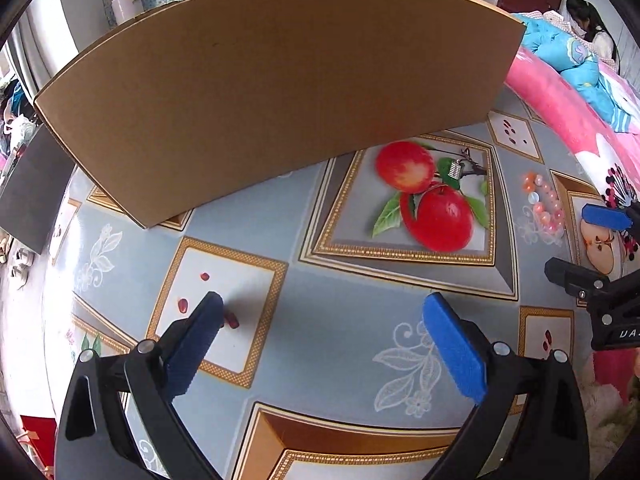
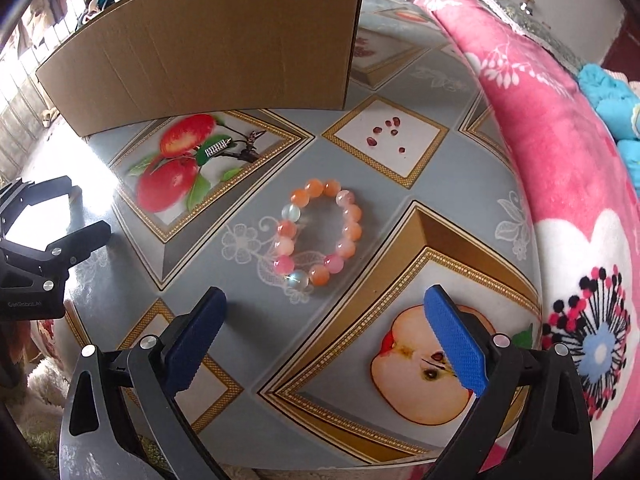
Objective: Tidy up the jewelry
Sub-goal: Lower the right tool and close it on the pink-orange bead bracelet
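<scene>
Table (image 2: 460, 184): box (image 2: 208, 52), bracelet (image 2: 320, 236), clip (image 2: 218, 147)

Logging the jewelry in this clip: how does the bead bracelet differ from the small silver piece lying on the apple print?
The bead bracelet is a closed ring of round orange, pink and clear beads; the silver piece is a short ridged metal bar. The bracelet looks much larger. It lies on the grey floral part of the tablecloth, straight ahead of the open right gripper; the silver piece sits farther off, near the cardboard box. Both lie flat and loose, ungripped.
</scene>
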Tool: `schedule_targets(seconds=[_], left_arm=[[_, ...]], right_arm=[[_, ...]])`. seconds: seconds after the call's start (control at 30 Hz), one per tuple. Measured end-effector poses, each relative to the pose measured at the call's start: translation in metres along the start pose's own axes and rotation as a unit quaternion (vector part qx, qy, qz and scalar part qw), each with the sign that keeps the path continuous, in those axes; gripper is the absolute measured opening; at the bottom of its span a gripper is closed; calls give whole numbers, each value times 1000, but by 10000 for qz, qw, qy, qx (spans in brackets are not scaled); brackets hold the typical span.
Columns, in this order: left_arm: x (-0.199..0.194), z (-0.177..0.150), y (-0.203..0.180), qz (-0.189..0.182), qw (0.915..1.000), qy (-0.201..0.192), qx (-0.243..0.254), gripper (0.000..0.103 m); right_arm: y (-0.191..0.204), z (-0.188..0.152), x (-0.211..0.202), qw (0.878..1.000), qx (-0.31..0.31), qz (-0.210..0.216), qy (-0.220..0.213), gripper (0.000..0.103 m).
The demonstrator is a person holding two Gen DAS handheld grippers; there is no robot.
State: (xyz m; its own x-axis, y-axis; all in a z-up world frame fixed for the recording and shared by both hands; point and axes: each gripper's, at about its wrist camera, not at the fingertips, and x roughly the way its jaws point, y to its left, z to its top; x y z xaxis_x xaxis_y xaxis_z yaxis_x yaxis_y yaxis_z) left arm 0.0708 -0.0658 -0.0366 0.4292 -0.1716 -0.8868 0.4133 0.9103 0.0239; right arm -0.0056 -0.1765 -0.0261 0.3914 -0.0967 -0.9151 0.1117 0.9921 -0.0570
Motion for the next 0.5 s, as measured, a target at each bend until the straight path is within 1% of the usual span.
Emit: schedule_targets(seconds=[0.13, 0.5], left_arm=[[1, 1, 1, 26, 10000, 31, -52, 98], [0, 1, -3, 83, 9998, 119, -162, 98]], right_arm=[[-2, 1, 1, 9998, 87, 113, 102, 95], [-12, 22, 16, 9995, 41, 124, 298, 95]])
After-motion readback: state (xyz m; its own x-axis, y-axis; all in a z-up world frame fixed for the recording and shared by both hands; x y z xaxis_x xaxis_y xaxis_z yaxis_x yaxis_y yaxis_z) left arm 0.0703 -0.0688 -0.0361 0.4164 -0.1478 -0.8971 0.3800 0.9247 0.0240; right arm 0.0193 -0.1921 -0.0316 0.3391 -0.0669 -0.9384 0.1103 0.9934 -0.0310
